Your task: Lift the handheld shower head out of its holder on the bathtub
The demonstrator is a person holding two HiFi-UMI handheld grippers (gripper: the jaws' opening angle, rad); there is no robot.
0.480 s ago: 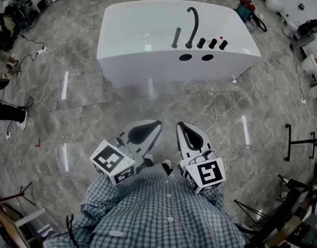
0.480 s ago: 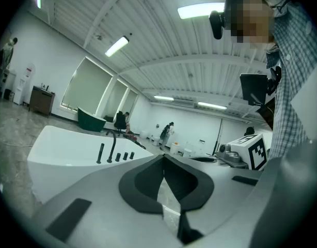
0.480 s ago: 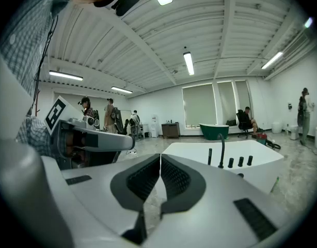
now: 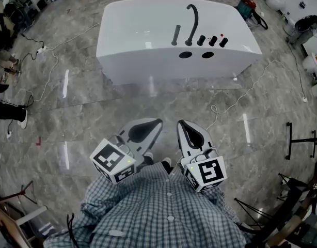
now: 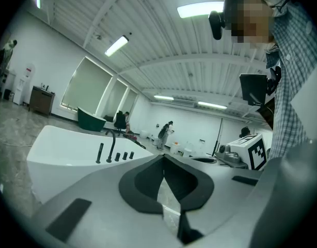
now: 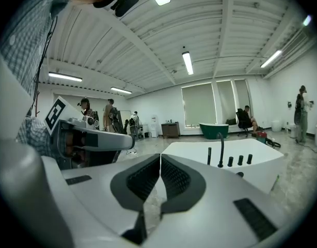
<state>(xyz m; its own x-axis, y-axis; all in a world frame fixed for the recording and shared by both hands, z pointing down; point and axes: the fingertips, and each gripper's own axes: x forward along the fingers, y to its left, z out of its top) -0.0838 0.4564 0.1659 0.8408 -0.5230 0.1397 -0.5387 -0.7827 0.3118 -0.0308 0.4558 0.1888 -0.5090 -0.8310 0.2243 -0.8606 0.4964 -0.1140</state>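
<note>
A white bathtub (image 4: 148, 61) stands on the marble floor well ahead of me. On its near rim the dark handheld shower head (image 4: 176, 35) stands upright in its holder, left of a curved black spout (image 4: 192, 22) and three black knobs (image 4: 212, 41). The same shower head (image 5: 100, 153) shows small in the left gripper view, and the shower head (image 6: 209, 156) in the right gripper view. My left gripper (image 4: 157, 121) and right gripper (image 4: 179, 123) are held close to my body, far short of the tub. Both are shut with nothing between the jaws.
Two round holes (image 4: 196, 55) pierce the tub's front wall. White cables (image 4: 231, 105) trail over the floor right of the tub and another cable (image 4: 47, 68) on the left. Black stands (image 4: 298, 141) sit at the right edge. People and other tubs are far off.
</note>
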